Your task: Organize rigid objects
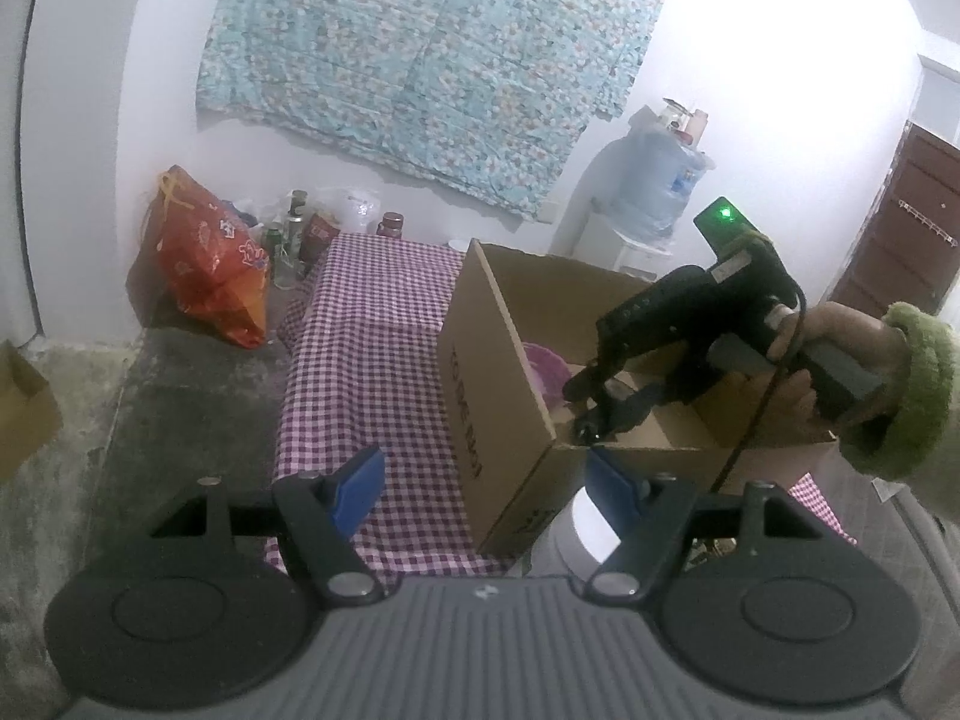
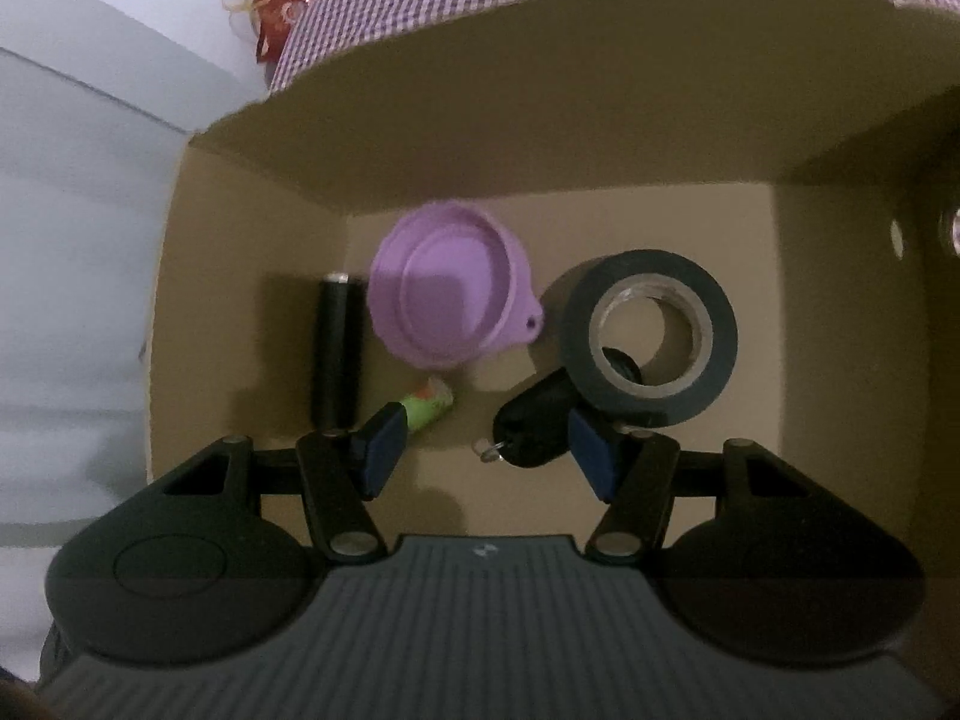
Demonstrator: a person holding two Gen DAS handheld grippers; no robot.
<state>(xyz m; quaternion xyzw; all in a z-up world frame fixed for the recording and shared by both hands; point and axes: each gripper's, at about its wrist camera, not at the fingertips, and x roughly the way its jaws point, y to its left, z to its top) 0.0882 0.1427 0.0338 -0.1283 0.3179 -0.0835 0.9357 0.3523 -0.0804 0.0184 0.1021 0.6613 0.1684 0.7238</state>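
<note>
An open cardboard box [image 1: 498, 396] stands on a table with a purple checked cloth [image 1: 366, 324]. A hand in a green sleeve holds my right gripper [image 1: 585, 408] tilted down into the box. Seen from the right wrist, my right gripper [image 2: 486, 426] is open over the box floor [image 2: 750, 228] with nothing between its blue pads. Below it lie a purple bowl [image 2: 444, 294], a black cylinder [image 2: 339, 354], a roll of black tape [image 2: 714, 324], a black key fob [image 2: 537, 420] and a small green tube [image 2: 426, 408]. My left gripper [image 1: 480, 468] is open and empty, hovering near the box's front corner.
A red bag [image 1: 210, 258] and several bottles [image 1: 294, 228] sit on the floor by the wall behind the table. A water dispenser [image 1: 660, 180] stands at the back right, next to a brown door [image 1: 900, 240]. A white round object [image 1: 585, 525] lies under my left gripper.
</note>
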